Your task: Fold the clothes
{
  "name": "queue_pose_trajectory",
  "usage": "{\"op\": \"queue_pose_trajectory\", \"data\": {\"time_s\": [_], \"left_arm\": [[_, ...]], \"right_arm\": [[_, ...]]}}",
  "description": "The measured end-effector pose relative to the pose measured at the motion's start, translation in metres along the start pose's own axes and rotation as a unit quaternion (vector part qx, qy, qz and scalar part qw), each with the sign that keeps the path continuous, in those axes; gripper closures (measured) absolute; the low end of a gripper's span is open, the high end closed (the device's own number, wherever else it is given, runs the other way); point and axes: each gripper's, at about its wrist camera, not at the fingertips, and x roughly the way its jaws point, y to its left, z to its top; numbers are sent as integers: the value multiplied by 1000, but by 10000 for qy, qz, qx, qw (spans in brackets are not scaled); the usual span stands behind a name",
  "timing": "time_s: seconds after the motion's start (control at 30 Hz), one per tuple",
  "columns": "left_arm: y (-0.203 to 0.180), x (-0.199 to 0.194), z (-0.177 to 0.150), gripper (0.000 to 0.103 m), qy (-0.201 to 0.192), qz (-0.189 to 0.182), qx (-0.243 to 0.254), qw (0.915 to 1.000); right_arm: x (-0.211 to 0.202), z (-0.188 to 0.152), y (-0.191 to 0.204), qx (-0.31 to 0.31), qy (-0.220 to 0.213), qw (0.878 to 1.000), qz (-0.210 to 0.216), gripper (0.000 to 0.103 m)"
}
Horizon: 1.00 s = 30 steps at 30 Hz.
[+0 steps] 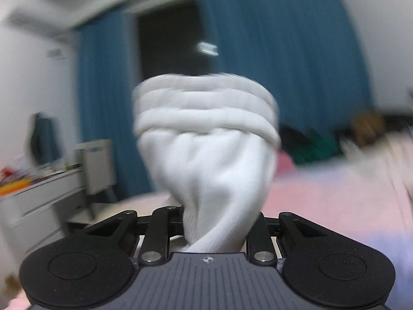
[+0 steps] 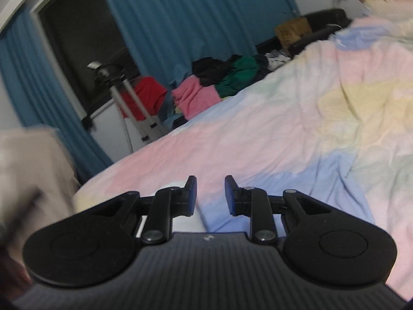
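A bunched white garment [image 1: 206, 134] fills the middle of the left wrist view, lifted in the air and blurred. My left gripper [image 1: 219, 222] is shut on its lower end, and the cloth hides both fingertips. In the right wrist view my right gripper [image 2: 210, 193] stands open above the pastel bed cover [image 2: 284, 129], with nothing between its fingers. A blurred pale cloth [image 2: 28, 170] shows at that view's left edge.
A pile of pink, green, black and red clothes [image 2: 222, 80] lies at the bed's far side. Blue curtains [image 2: 180, 25] hang behind it. A metal stand [image 2: 129, 95] is by the window. A white dresser [image 1: 46, 199] is at the left.
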Motion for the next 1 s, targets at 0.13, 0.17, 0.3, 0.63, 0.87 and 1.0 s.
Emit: {"op": "queue_pose_trajectory", "data": {"time_s": [0.13,0.17,0.3,0.63,0.87,1.0], "left_arm": [[-51,13,-41,79,496,-354,769,9952],[-56,12,-44,79,524,-377,814,9946],[-45,10,-33,70,766,-684,703,9922],[39,-50,-51,9,1151,-1600,1430,9699],[94,-74,-70,8,948,-1118,1796,9728],[134,-49,-90,8,1120,-625,779,9887]], "right_arm": [[14,3,-9,165,37,9998,-72,75],[16,1,-10,226,101,9997,-39,75],[23,-4,-14,432,306,9985,171,75],[30,-16,-11,1024,748,9865,1040,70],[22,-21,-11,1410,859,9787,1218,17],[25,-33,-8,1607,1201,9697,1393,15]]}}
